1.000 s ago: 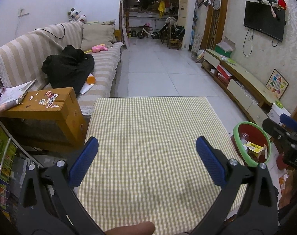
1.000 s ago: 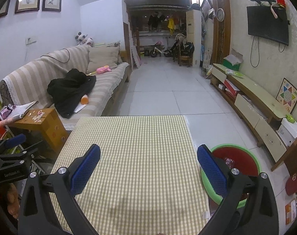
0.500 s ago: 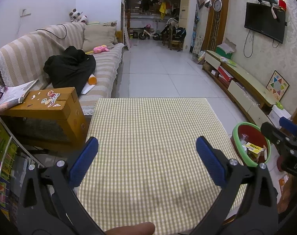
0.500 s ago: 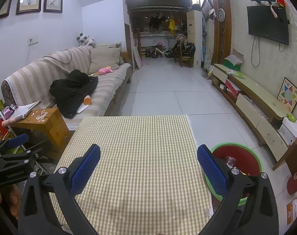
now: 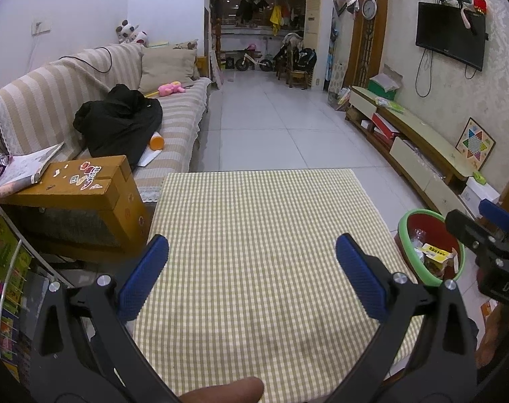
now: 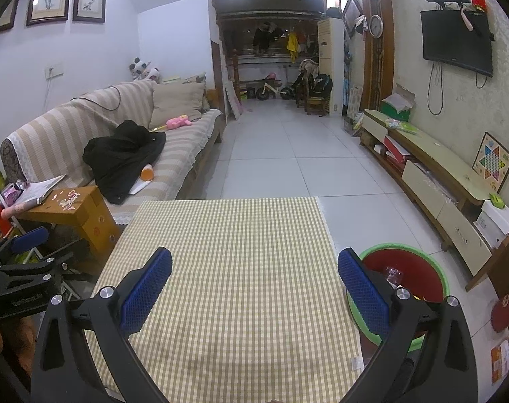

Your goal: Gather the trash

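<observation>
Basin (image 5: 409, 215) right of table (image 5: 261, 228); box (image 5: 86, 184) left.

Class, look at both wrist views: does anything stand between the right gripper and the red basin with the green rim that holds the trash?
Nothing visible does. The right gripper hangs open over the checked tablecloth; the red basin with the green rim sits on the floor beside the table's right edge.

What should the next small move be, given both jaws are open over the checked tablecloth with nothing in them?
Probably hold both grippers where they are and look for leftover trash. The left gripper and right gripper are open and empty, the checked tablecloth shows no litter, and the wrappers already lie in the green-rimmed basin on the floor to the right. No grasp target shows.
</observation>
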